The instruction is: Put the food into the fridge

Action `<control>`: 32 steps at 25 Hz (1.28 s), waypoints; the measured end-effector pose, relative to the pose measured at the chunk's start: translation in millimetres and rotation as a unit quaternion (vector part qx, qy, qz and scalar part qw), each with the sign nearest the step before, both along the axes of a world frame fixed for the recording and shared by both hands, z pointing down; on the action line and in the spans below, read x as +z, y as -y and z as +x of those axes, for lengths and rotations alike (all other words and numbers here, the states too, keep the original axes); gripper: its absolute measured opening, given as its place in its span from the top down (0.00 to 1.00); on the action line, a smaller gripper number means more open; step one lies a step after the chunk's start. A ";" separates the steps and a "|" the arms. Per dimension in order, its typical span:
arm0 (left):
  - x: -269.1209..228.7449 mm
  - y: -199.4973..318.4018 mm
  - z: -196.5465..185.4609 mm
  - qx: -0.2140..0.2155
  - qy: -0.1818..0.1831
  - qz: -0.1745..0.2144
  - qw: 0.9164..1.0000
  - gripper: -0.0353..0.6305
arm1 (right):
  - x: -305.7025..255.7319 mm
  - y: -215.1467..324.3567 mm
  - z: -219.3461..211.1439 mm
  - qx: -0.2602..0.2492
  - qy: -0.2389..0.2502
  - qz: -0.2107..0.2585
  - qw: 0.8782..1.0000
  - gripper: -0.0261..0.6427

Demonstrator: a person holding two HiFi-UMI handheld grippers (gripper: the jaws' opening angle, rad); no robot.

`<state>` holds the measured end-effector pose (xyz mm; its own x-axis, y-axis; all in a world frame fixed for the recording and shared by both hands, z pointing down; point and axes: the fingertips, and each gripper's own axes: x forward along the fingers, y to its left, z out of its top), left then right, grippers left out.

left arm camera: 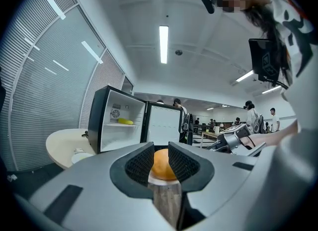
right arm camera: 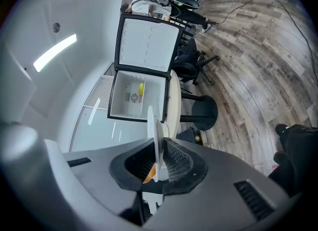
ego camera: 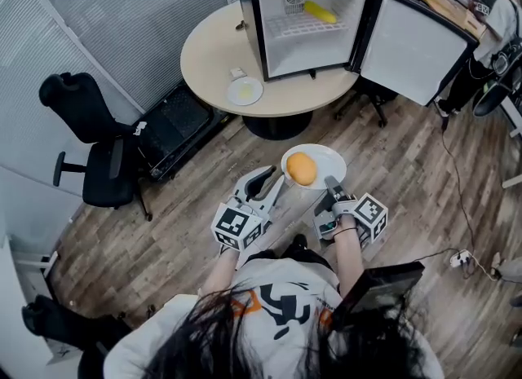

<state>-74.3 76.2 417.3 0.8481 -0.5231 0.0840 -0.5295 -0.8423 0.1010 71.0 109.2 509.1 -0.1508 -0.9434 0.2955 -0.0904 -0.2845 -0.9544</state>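
Observation:
A round orange food item (ego camera: 302, 169) lies on a white plate (ego camera: 326, 156) held above the wooden floor. My right gripper (ego camera: 331, 184) is shut on the plate's near rim; in the right gripper view the plate (right arm camera: 154, 133) stands edge-on between the pads. My left gripper (ego camera: 273, 178) is open at the plate's left edge, and through its gap I see the orange food (left arm camera: 163, 167). The small black fridge (ego camera: 310, 27) stands open on the round table (ego camera: 210, 53), with a yellow item (ego camera: 320, 12) on its upper shelf.
The fridge door (ego camera: 416, 47) swings out to the right past the table edge. A small plate (ego camera: 245, 90) sits on the table in front of the fridge. A black office chair (ego camera: 94, 149) stands at the left. People work at desks at the back right.

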 end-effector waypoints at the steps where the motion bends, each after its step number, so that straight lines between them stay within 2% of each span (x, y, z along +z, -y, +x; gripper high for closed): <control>1: 0.0 3.6 4.5 0.000 0.000 0.000 1.000 0.80 | 0.3 3.4 4.9 0.000 0.000 -0.001 1.000 0.90; 12: -0.9 44.7 54.3 -0.013 0.008 0.007 1.000 0.80 | 1.9 53.1 58.2 -0.012 -0.002 0.007 1.000 0.90; 20: 14.4 69.4 75.8 -0.036 0.021 -0.004 0.999 0.80 | 10.7 84.0 84.3 -0.035 -0.002 0.000 0.999 0.90; 32: 22.8 83.4 87.3 -0.024 0.030 -0.011 0.999 0.80 | 18.8 95.7 90.8 -0.031 0.007 -0.003 0.999 0.90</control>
